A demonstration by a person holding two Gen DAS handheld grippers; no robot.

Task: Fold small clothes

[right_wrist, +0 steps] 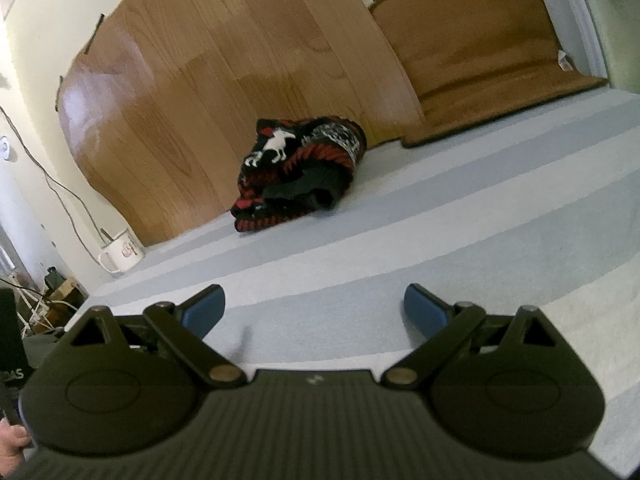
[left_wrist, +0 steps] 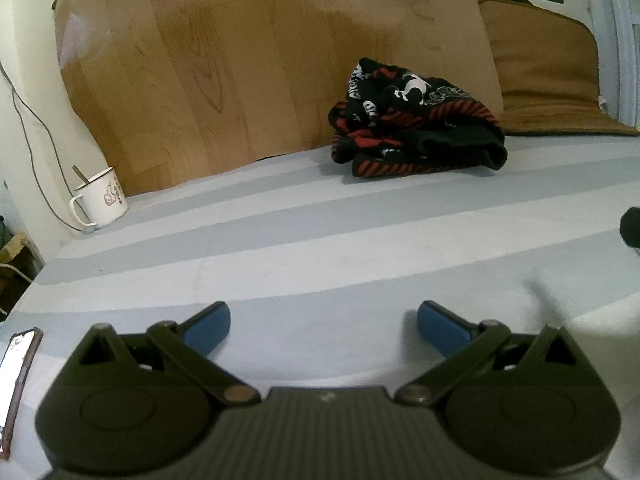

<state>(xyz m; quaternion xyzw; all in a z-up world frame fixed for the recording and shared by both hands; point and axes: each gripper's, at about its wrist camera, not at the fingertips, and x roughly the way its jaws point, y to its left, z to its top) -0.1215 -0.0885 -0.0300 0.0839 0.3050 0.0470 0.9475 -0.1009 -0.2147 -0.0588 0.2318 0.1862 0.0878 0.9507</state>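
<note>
A black, red and white patterned garment (left_wrist: 416, 120) lies bunched in a heap at the far side of the blue-and-white striped sheet (left_wrist: 320, 240), against the wooden board. It also shows in the right wrist view (right_wrist: 300, 168). My left gripper (left_wrist: 323, 326) is open and empty, low over the near part of the sheet, well short of the garment. My right gripper (right_wrist: 314, 312) is open and empty too, over the near sheet, with the garment far ahead and slightly left.
A white enamel mug (left_wrist: 100, 198) with a spoon stands at the far left by the wall, seen also in the right wrist view (right_wrist: 122, 252). A wooden board (left_wrist: 260, 60) leans at the back. A brown cushion (left_wrist: 548, 68) sits back right. A phone (left_wrist: 18, 376) lies near left.
</note>
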